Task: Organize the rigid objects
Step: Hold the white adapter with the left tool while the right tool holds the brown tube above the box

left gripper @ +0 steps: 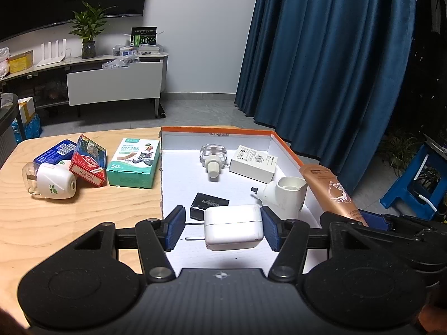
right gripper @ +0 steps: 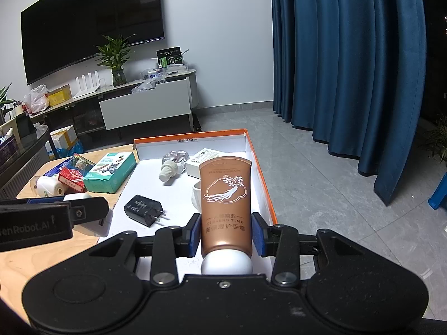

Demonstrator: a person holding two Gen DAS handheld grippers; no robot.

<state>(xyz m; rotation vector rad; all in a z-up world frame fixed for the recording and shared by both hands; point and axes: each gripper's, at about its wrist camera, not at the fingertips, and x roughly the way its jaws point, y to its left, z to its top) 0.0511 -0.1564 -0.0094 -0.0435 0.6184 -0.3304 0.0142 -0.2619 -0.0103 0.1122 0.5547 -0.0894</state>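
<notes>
Left gripper (left gripper: pixel 223 227): pads level with a white wall charger (left gripper: pixel 234 227); right pad touching, a gap at the left one, so grip unclear; prongs point left, above the box's near end.
Right gripper (right gripper: pixel 226 233): clamped on a bronze hand-cream tube (right gripper: pixel 225 203), white cap nearest, long axis running away over the box.
Orange-rimmed box (left gripper: pixel 215 131): white inside; black charger (left gripper: pixel 208 205) lies past the white one.

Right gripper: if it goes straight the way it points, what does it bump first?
Probably the white plug-in holder in the box. The right gripper is shut on the hand cream tube, whose end would arrive first; depth is unclear.
</notes>
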